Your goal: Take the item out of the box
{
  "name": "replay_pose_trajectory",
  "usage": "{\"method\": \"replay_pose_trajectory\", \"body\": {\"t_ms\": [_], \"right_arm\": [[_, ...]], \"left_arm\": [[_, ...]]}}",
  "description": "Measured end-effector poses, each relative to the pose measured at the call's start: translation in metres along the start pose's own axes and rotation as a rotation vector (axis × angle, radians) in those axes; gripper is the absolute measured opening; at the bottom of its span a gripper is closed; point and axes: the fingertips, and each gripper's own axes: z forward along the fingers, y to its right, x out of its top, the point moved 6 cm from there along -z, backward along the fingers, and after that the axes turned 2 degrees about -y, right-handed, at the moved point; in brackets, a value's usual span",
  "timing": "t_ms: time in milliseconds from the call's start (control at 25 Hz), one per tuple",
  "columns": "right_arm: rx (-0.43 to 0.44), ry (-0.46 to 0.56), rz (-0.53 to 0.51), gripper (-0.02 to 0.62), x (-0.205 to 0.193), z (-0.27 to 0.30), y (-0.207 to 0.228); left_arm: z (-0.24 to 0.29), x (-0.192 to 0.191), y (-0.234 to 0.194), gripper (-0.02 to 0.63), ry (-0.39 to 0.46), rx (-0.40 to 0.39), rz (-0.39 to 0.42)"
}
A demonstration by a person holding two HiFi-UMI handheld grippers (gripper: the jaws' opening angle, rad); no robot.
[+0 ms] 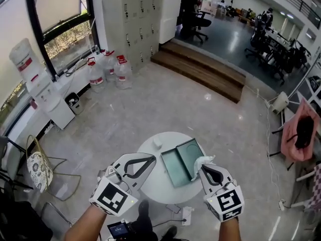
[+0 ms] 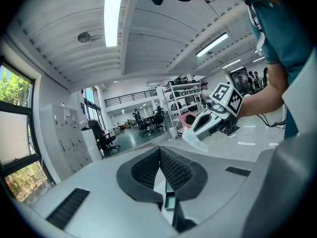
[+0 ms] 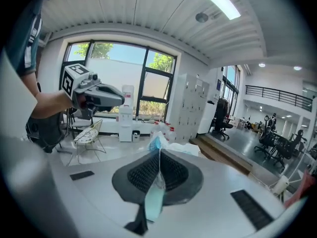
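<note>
item point(image 3: 153, 205) largely hidden within the right gripper point(image 3: 159, 151)

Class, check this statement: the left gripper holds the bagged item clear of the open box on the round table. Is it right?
Not quite. The right gripper holds the bagged item; the right gripper view shows it pinched between the jaws. The left gripper is shut on nothing. The rest stands: it is clear of the open box on the round table.

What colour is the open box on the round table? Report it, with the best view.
Teal green. The box shows best in the head view.
</note>
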Motion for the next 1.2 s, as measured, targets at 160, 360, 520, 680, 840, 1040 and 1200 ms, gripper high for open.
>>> {"method": "replay_pose_trajectory", "body": {"t_ms": [160, 360, 520, 680, 840, 1040, 1200], "right_arm": [[0.006, 0.109, 0.001, 0.04, 0.029, -0.054, 0.0], [0.04, 0.215, 0.054, 0.04, 0.067, -0.121, 0.0], [0.063, 0.306, 0.074, 0.04, 0.085, -0.164, -0.007], [0.074, 0.404, 0.079, 0.04, 0.099, -0.201, -0.01], [0.065, 0.447, 0.065, 0.04, 0.109, -0.237, -0.014], [0.05, 0.463, 0.062, 0.04, 0.106, -0.26, -0.017], [0.059, 0.474, 0.06, 0.04, 0.11, -0.272, -0.02]], "left_arm": [[-0.017, 0.041, 0.02, 0.02, 0.028, 0.012, 0.031], [-0.034, 0.094, 0.043, 0.02, 0.057, 0.018, 0.063], [-0.051, 0.122, 0.06, 0.02, 0.084, 0.021, 0.09], [-0.063, 0.142, 0.077, 0.02, 0.099, 0.027, 0.095], [-0.073, 0.16, 0.093, 0.02, 0.113, 0.033, 0.098], [-0.08, 0.168, 0.107, 0.02, 0.11, 0.031, 0.099], [-0.084, 0.176, 0.113, 0.02, 0.114, 0.032, 0.103]]}}
